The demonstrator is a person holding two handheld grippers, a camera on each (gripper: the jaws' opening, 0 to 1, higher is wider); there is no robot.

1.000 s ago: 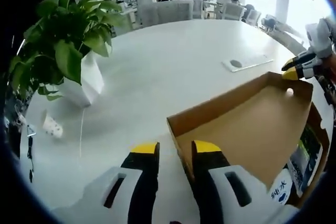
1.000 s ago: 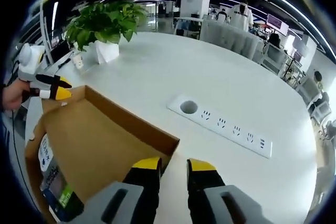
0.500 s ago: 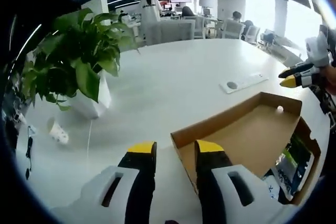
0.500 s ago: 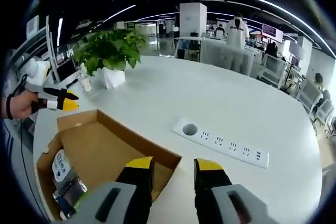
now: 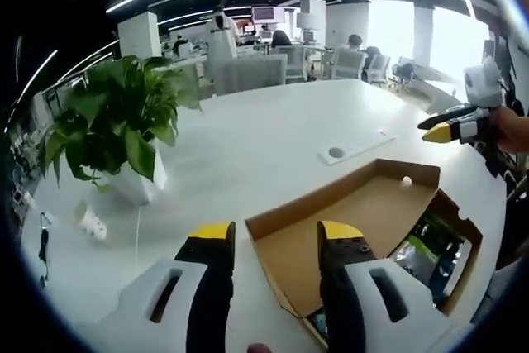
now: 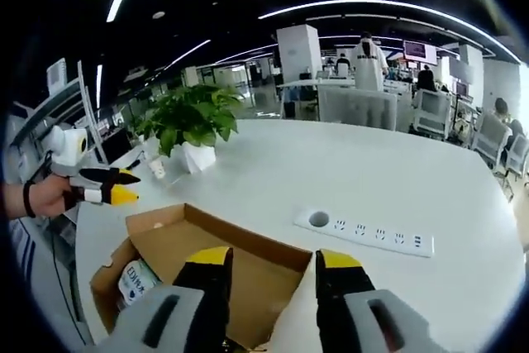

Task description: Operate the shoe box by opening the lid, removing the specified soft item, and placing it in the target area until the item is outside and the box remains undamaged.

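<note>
I am holding both grippers' jaws spread above the opened shoe box, judging the soft packet at lower left light, best pinched mid-body.

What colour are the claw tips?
Yellow tips on black fingers; clearest in the left gripper view.

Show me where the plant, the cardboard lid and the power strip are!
plant (image 6: 192, 118): right gripper view, on its green leaves.
cardboard lid (image 5: 347, 221): left gripper view, on its brown inside face.
power strip (image 6: 364, 231): right gripper view, on its white top with the sockets.
</note>
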